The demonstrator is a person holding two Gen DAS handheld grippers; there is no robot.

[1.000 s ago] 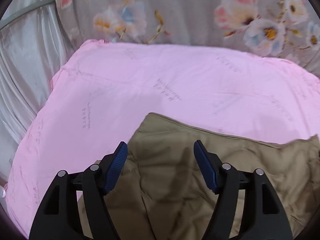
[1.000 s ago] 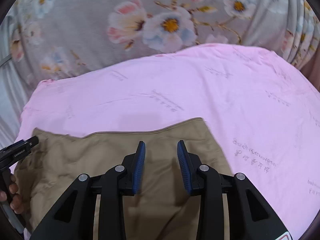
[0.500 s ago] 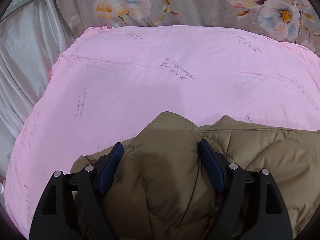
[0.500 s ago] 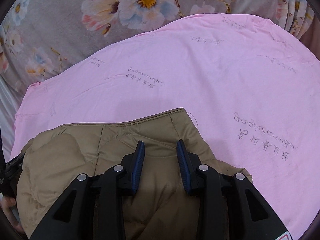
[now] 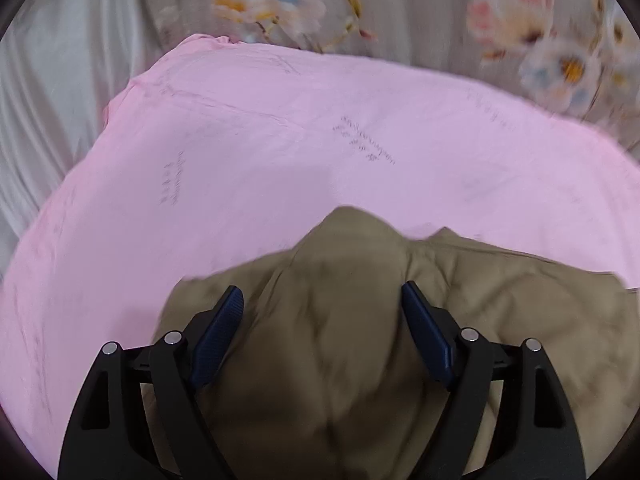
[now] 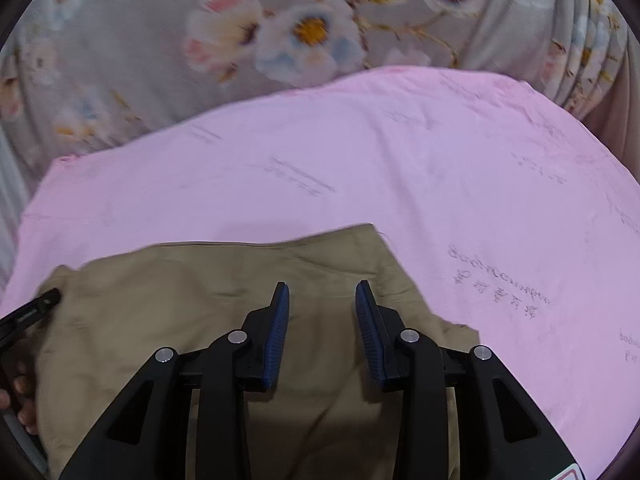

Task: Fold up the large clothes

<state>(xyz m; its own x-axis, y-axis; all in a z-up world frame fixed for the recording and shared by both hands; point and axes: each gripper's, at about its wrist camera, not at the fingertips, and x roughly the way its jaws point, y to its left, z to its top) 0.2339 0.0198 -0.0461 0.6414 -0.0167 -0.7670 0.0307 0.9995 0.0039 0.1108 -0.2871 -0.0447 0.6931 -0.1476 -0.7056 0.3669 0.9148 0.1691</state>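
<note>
A tan padded garment (image 5: pixel 340 320) lies bunched on the pink sheet (image 5: pixel 240 160). My left gripper (image 5: pixel 322 304) is open, its jaws wide apart on either side of a raised fold of the garment. In the right wrist view the garment (image 6: pixel 200 280) lies flatter, with a straight far edge. My right gripper (image 6: pixel 322 300) is open over it, with cloth showing between the jaws. The other gripper's tip (image 6: pixel 36 308) and a hand show at the garment's left end.
Grey floral bedding (image 6: pixel 280 28) lies beyond the pink sheet (image 6: pixel 440 160). Pale grey cloth (image 5: pixel 48 92) borders the sheet on the left.
The garment has been pulled toward me and bunched up, then spread a little flatter. Both grippers have stayed open. The views are blurred with motion.
</note>
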